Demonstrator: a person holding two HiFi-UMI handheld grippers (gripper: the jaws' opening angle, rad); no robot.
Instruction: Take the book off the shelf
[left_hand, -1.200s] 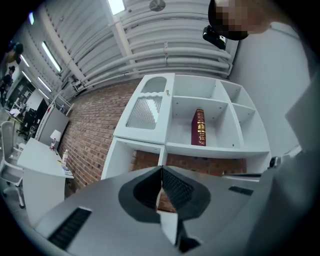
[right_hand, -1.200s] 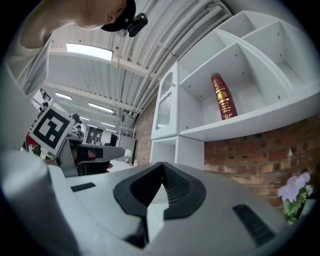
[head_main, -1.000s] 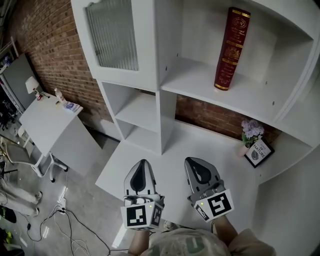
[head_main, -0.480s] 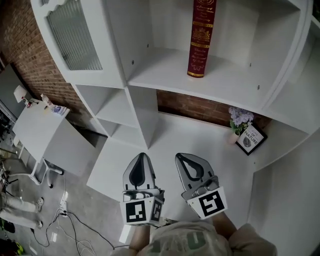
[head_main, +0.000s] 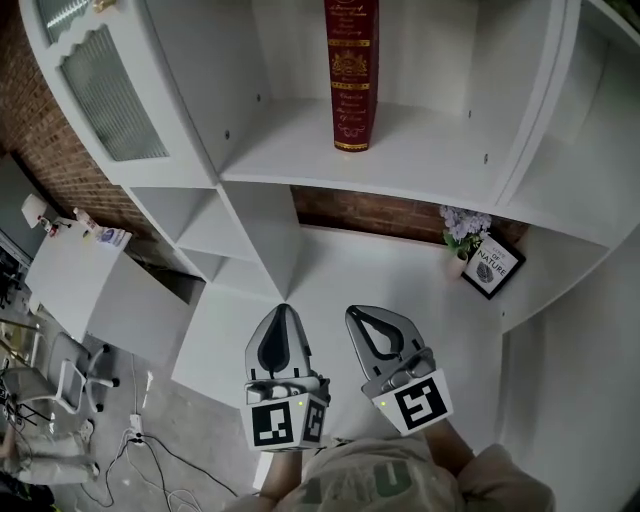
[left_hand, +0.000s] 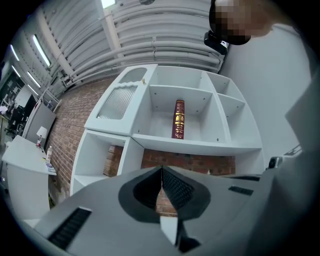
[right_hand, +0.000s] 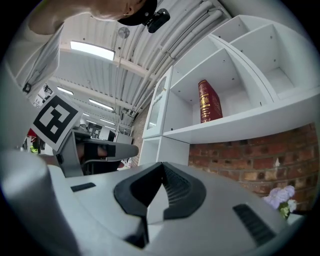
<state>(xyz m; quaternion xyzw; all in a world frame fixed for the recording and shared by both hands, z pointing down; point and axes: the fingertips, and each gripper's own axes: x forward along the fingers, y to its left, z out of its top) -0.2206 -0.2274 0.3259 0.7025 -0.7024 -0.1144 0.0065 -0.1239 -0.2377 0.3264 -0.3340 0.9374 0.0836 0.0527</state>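
A dark red book (head_main: 350, 72) with gold print stands upright on the middle shelf of a white shelf unit (head_main: 420, 160); it also shows as a small red book (left_hand: 178, 119) in the left gripper view and the red book (right_hand: 209, 101) in the right gripper view. My left gripper (head_main: 282, 312) and right gripper (head_main: 352, 314) hang side by side low over the white lower surface, well below and in front of the book. Both have their jaws together with nothing between them.
A glass-fronted cabinet door (head_main: 105, 90) is at the upper left. A small framed sign (head_main: 492, 268) and purple flowers (head_main: 464, 228) sit on the lower surface at the right. A white table (head_main: 75, 275) and cables on the floor (head_main: 150, 450) lie to the left.
The view has swung so that the shelf and book moved left and up in the frame. Both grippers stay shut and low, side by side.
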